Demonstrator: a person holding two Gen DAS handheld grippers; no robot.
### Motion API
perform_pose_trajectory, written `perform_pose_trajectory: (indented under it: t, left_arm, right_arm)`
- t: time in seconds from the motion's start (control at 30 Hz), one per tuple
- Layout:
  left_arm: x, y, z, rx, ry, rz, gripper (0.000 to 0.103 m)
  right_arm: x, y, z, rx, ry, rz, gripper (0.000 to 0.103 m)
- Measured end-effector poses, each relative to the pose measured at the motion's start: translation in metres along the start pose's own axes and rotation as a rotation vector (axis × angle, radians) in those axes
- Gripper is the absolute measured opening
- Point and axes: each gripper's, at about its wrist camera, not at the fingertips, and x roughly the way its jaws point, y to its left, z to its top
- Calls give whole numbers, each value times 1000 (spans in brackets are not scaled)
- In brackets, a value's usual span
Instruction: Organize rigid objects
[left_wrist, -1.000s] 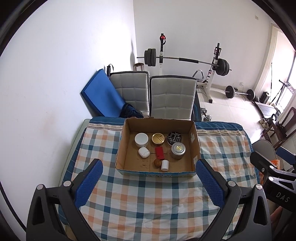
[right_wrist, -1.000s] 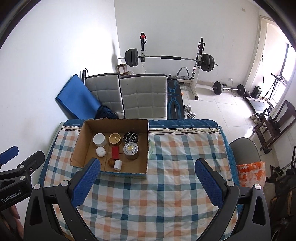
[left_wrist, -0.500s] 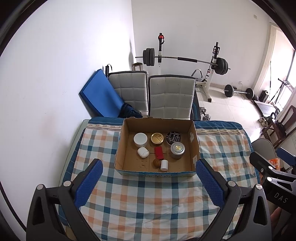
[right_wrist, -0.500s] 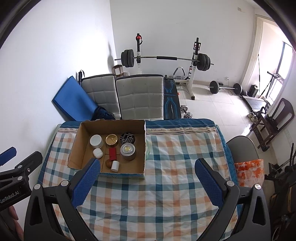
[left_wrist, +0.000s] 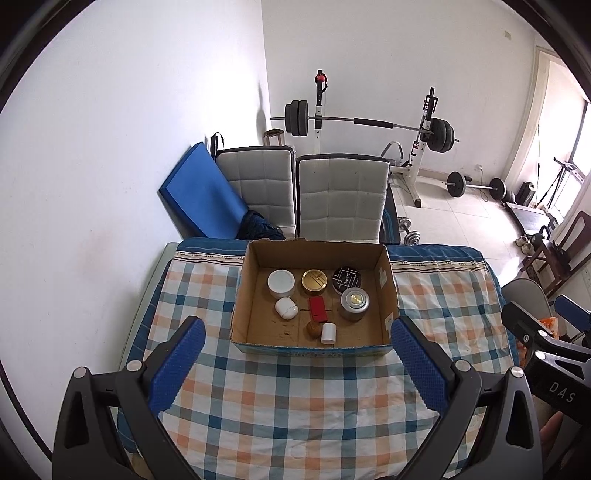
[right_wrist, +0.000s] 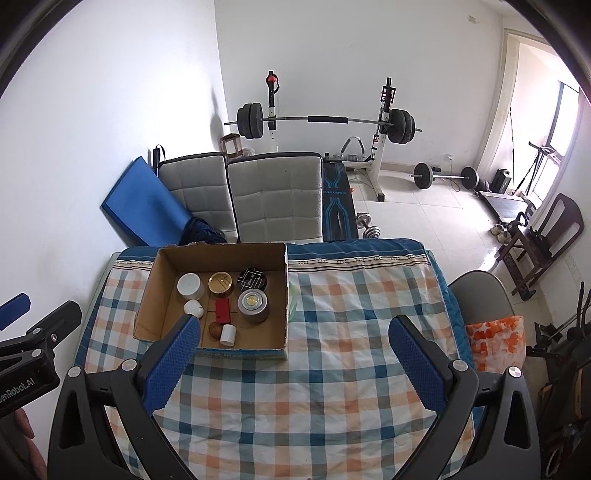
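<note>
Hovering apart, both ribbed blue tongs, left (left_wrist: 297, 349) and right (right_wrist: 293, 345), face a corrugated cardboard box (left_wrist: 258, 328).

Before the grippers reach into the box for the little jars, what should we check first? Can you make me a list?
1. Left gripper open and holding nothing: ok.
2. Right gripper open and holding nothing: ok.
3. Cardboard box sits flat on the checked tablecloth: ok.
4. Box top open, jars reachable from above: ok.
5. Small white cap has room beside the brown ball: not ok, they nearly touch.
6. Jar lids tight: cannot tell.
</note>
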Motion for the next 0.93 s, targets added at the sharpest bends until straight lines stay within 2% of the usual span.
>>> perform_pose_trajectory:
  t: [0.93]
  left_arm:
    - [1,1,-1,9,3,0,103]
  right_arm:
    - [-2,-7,3,6,0,-3,103]
